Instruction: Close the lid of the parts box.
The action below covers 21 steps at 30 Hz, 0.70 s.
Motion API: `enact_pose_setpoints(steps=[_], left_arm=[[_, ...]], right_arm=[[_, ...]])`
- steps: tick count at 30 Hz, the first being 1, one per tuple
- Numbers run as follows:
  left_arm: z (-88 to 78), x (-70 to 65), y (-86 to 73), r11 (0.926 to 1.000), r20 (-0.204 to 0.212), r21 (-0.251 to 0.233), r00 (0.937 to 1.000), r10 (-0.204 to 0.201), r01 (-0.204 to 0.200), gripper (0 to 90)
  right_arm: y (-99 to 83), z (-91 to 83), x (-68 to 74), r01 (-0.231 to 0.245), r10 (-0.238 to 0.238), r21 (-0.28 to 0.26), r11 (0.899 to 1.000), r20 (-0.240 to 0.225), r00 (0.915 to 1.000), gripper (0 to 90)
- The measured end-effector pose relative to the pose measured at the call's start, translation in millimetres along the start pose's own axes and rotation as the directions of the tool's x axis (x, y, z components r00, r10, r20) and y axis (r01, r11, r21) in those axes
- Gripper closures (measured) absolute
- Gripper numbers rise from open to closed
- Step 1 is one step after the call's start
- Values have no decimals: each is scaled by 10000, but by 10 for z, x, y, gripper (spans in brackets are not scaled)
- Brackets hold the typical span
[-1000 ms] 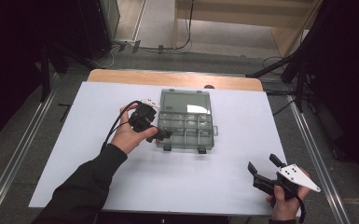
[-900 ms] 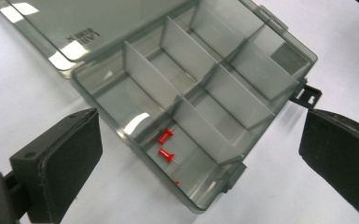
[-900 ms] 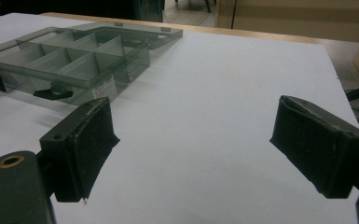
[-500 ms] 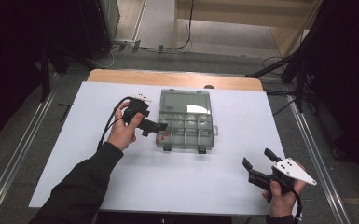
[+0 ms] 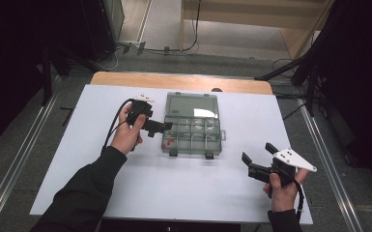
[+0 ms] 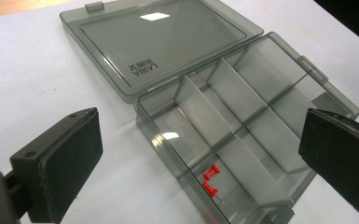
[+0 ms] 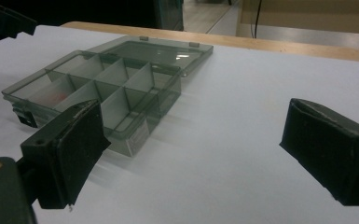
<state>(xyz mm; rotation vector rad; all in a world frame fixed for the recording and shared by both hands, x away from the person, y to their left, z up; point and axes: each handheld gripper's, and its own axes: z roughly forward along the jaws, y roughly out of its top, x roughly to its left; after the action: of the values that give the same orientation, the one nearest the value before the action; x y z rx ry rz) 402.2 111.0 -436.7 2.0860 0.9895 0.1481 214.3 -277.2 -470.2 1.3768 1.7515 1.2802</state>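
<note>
White bench (image 5: 125, 193) holds open compartment box (image 5: 192, 128) at centre, red pushpins (image 6: 210, 181) in its 7 o'clock cell. Left gripper (image 5: 165, 126) w/ jaws open, empty, at box's 9; right gripper (image 5: 257, 155) at 4, jaws just widened, empty. Approach pins slowly, straight down.

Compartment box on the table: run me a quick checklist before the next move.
1. Lid fully open, lying flat behind the compartment box: ok.
2. Red push pins resting inside a near corner compartment: ok. The exact count cannot be told.
3. Other compartments free of contents: ok, as far as the left gripper view shows.
4. Left gripper at the box's left edge, jaws open and holding nothing: ok.
5. Right gripper off to the box's right above the white table, jaws just opening wider, nothing between them: ok.
6. Loose pins left on the table: cannot tell.
</note>
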Motion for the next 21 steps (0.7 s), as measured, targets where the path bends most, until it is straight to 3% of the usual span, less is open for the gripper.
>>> enact_pose_setpoints(steps=[6, 8, 10, 15, 21], left_arm=[[64, -1, -1, 10000, -74, -47, 9999, 88, -88, 0], [88, -3, -4, 9999, -458, -114, 9989, 112, -117, 118], [104, 13, -3, 9999, -610, -166, 9981, 3, -13, 143], [95, 90, 0, 9992, -563, -288, 9980, -304, 288, 143], [30, 101, 11, 9931, -42, -1169, 10000, 56, -61, 128]], right_arm=[[111, 166, 26, -117, 117, -10, 9999, -273, 9996, 64], [147, 227, 30, -58, 57, -10, 10000, -293, 9996, 63], [186, 286, 35, -51, 53, 26, 10000, -411, 9991, 64], [277, 443, 34, -62, 72, 153, 9999, -663, 9978, 32], [365, 673, 22, 6, 28, 405, 9992, -820, 9966, 0]])
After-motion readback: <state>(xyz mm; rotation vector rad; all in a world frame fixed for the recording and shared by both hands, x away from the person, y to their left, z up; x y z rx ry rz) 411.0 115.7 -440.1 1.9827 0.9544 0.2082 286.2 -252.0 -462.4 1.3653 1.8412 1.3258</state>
